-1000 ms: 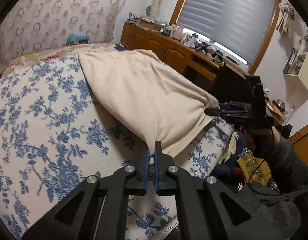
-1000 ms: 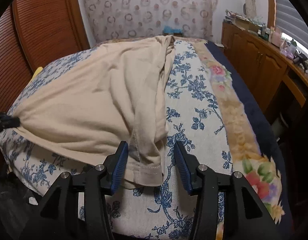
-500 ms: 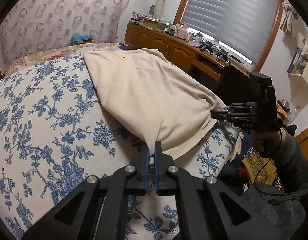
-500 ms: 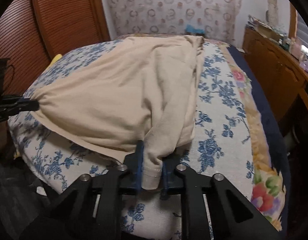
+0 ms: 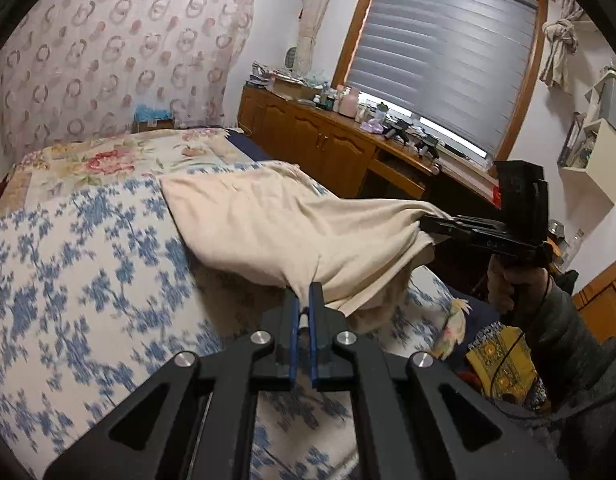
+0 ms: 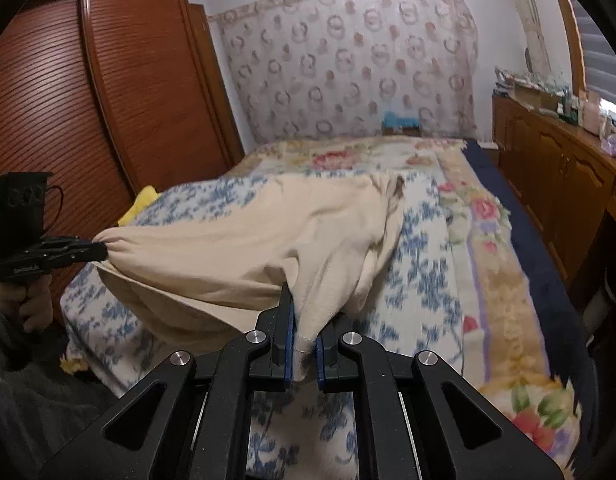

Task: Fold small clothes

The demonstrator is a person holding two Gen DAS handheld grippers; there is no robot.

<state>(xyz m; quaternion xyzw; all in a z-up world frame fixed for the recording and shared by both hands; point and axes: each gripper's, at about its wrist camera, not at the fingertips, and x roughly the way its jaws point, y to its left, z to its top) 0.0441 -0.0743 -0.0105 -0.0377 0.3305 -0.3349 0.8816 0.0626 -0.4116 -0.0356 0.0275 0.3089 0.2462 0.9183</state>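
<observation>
Both claws now lifted: left gripper and right gripper, newly closed, each pinch the cream knit garment at centre frame, its near edge raised off the blue-flowered bedspread, ready to fold

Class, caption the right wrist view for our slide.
Right gripper and left gripper pinch a cream garment, lifting its near edge above the floral bedspread.

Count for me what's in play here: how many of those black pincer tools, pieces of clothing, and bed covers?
Handheld grippers: 2, the left gripper and right gripper, each clamped on a corner of the garment
Cream garment: 1
Blue-flowered bedspread: 1
Total: 4
</observation>
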